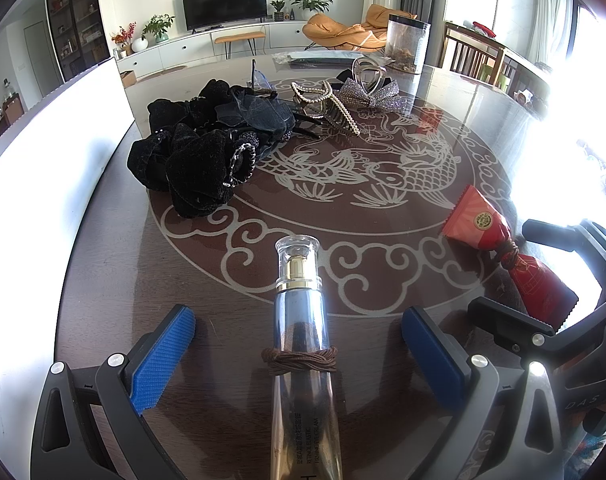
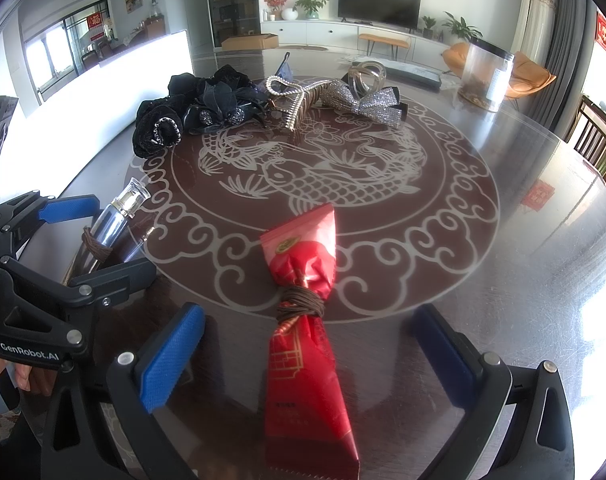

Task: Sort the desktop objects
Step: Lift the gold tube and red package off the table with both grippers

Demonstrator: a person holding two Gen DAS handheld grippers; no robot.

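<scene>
- a silvery cream tube with a clear cap and gold collar [image 1: 301, 344] lies flat on the dark glossy table with a pale carp-and-cloud pattern [image 1: 207, 264], cap pointing away from the camera, with a brown braided hair tie [image 1: 299, 358] wrapped around its middle.
- the left gripper [image 1: 299, 354] has its blue-padded fingers [image 1: 165, 354] spread wide, one on each side of the tube, and neither pad touches it.
- a red foil tube with gold print and a crimped end [image 2: 305, 332] lies flat on the same table, pinched at its waist by a second brown hair tie wound several times around it [image 2: 301, 304].
- the right gripper [image 2: 307, 364] is likewise spread apart, its blue pads [image 2: 171, 360] standing clear of the red tube on both sides.
- the two tubes lie near each other, the silvery one to the left of the red one in the right wrist view.
- farther back on the table sits a heap of black velvet scrunchies and bows [image 1: 191, 152], touching a pearl-trimmed claw clip [image 1: 331, 108] and just beside a grey rhinestone bow [image 1: 367, 96] with a clear claw clip [image 1: 369, 74] behind it.
- a clear cylindrical jar with a black lid [image 1: 407, 44] stands upright near the far edge.
- a white board [image 1: 59, 152] stands along the table's left side.
</scene>
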